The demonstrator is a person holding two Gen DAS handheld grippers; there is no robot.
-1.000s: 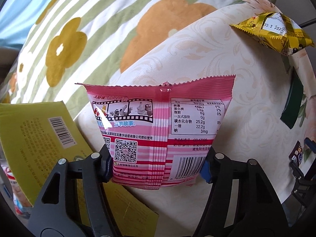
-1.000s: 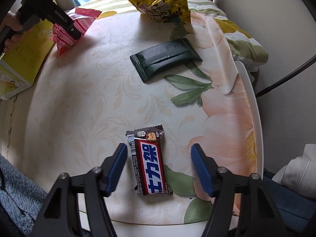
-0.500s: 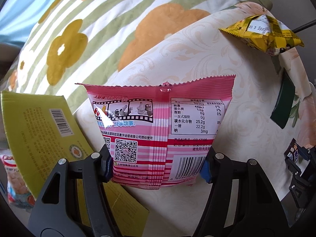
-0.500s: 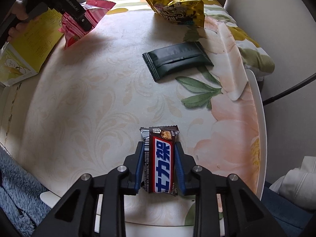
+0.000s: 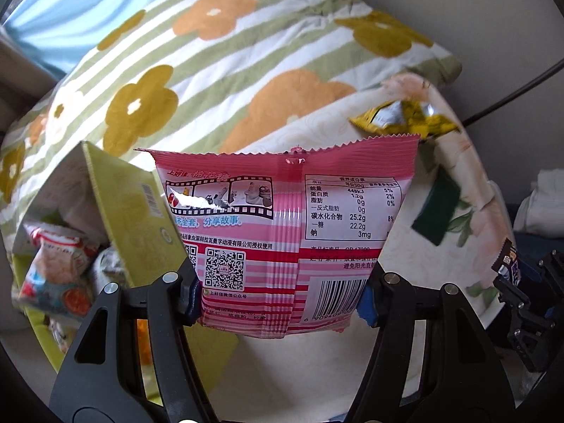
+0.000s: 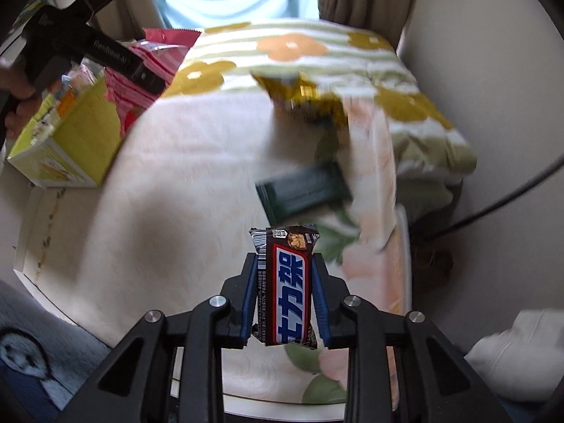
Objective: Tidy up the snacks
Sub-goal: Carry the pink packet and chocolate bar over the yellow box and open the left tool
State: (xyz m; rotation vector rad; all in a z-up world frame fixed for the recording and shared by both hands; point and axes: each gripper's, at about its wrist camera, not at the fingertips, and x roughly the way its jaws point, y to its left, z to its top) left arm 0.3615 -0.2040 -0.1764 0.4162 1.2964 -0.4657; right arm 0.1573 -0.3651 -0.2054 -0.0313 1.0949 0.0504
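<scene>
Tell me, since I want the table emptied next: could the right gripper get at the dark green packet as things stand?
Probably not yet. The right gripper is shut on the chocolate bar, so its fingers are occupied, though nothing lies on or against the dark green packet.

The pink striped foil snack packet (image 5: 285, 236) hangs upright, its back panel facing the camera, beside an open yellow-green cardboard box (image 5: 116, 211) holding other wrapped snacks. The dark brown chocolate bar (image 6: 285, 285) is lifted clear. A crumpled yellow packet (image 6: 303, 100) and a flat dark green pouch (image 6: 305, 190), both blurred, seem to lie on the bench.
</scene>
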